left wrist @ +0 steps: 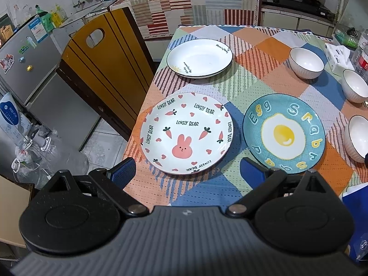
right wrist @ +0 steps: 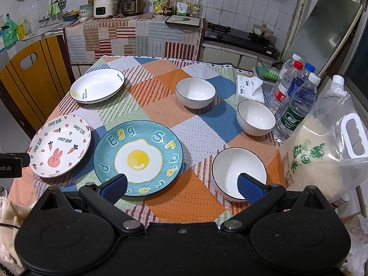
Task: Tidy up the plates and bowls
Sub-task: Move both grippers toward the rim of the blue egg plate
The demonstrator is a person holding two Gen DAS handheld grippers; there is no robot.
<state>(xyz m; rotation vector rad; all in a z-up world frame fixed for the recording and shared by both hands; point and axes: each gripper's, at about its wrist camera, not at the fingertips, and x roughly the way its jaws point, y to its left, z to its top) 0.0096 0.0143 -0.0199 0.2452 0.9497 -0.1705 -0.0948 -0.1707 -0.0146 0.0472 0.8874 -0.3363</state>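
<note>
Here both claws hang spread and empty above the near table edge: the left gripper (left wrist: 187, 172) faces the bunny plate (left wrist: 186, 132), the right gripper (right wrist: 182, 187) straddles the egg plate (right wrist: 138, 157) and nearest bowl (right wrist: 239, 172). Nothing is stacked yet. The bottles (right wrist: 296, 101) and rice bag (right wrist: 322, 151) crowd the right side; the tablecloth's (right wrist: 161, 87) middle lies open.
</note>
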